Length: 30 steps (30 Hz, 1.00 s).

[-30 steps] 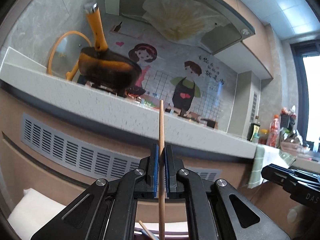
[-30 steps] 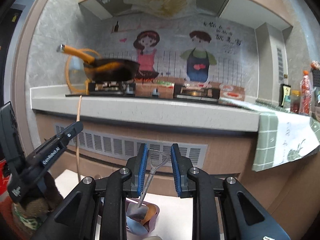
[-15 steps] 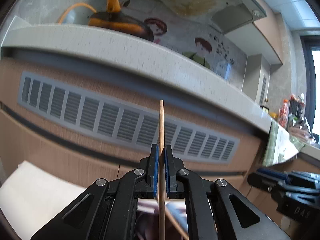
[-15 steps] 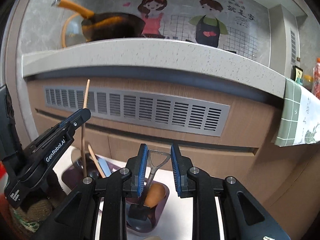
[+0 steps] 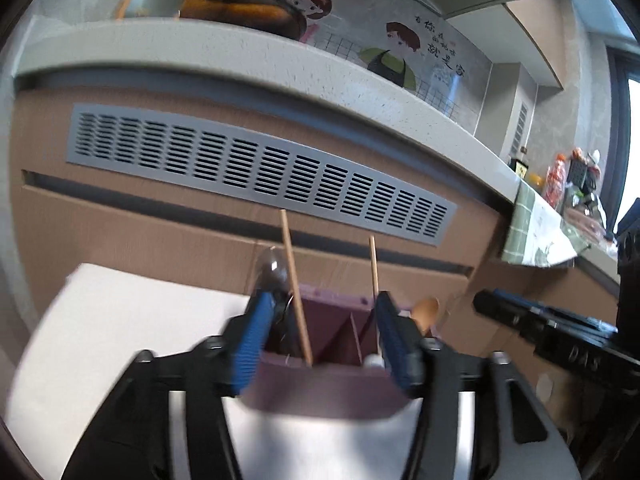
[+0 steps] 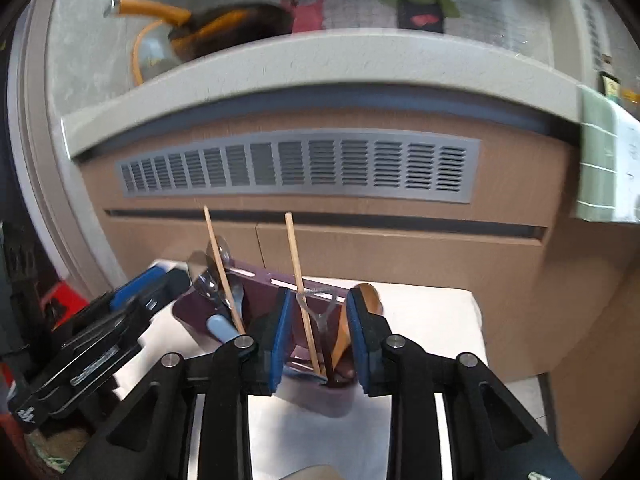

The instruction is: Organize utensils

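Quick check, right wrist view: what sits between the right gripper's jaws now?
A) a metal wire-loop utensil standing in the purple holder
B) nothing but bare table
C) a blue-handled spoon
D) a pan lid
A: the wire-loop utensil stands in the purple holder between the pads of the right gripper, whose jaws are opening and no longer press on it.

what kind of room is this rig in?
A home kitchen, most likely. A frying pan sits up on a stone countertop against a tiled wall with cartoon cook stickers, and a purple utensil holder with chopsticks and spoons stands on a low white surface below.
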Motion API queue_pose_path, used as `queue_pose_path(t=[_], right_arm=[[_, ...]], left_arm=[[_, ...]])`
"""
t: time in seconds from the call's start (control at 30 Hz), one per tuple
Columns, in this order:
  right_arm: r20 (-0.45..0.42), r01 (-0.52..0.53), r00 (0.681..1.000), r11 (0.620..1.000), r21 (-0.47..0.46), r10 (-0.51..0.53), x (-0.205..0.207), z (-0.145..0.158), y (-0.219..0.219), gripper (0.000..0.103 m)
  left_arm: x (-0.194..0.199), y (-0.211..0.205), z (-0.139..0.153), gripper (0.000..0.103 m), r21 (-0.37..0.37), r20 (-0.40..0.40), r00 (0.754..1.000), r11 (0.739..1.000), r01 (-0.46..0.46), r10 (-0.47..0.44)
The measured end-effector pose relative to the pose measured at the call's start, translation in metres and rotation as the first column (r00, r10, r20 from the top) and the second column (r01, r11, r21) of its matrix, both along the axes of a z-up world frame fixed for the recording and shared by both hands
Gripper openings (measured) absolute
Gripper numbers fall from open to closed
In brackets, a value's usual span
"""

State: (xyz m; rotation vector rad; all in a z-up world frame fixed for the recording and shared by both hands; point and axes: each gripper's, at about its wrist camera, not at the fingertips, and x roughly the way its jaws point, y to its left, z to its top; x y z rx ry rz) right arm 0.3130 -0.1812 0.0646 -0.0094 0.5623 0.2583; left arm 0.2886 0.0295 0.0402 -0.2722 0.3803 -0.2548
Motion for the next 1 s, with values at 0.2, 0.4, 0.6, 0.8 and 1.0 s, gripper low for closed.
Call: queue_pose_path(t=[0.2, 0.4, 0.6, 0.8, 1.0], right_arm=[[0.064, -0.025, 0.998, 0.999, 0.037, 0.022, -0.069, -0.002, -0.002, 0.033], [0.05, -0.024, 0.998, 0.999, 0.026, 0.022, -0.129, -0.02, 0.007, 0.033], [0.036, 0.02, 0.999, 0.999, 0.042, -0.021, -0.176, -0.038, -0.001, 0.033], [0.004, 0.042, 0.999, 0.999, 0.026, -0.042, -0.198, -0.052, -0.008, 0.033], [0.025, 0.05, 0.998, 0.999, 0.021, -0.051, -0.208, -0.049, -0.012, 0.033]], left_arm=[[-0.077, 0.007, 0.001, 0.075, 0.125, -0.003, 0.997, 0.989, -0.075, 0.076], [-0.136, 0.002, -0.012, 0.075, 0.265, -0.079, 0.983, 0.954, -0.142, 0.168], [-0.18, 0.007, -0.024, 0.075, 0.219, -0.134, 0.97, 0.961, -0.171, 0.203], [-0.199, 0.0, -0.019, 0.075, 0.25, -0.112, 0.974, 0.954, -0.165, 0.198], [-0.205, -0.007, -0.009, 0.075, 0.261, -0.084, 0.98, 0.953, -0.156, 0.183]])
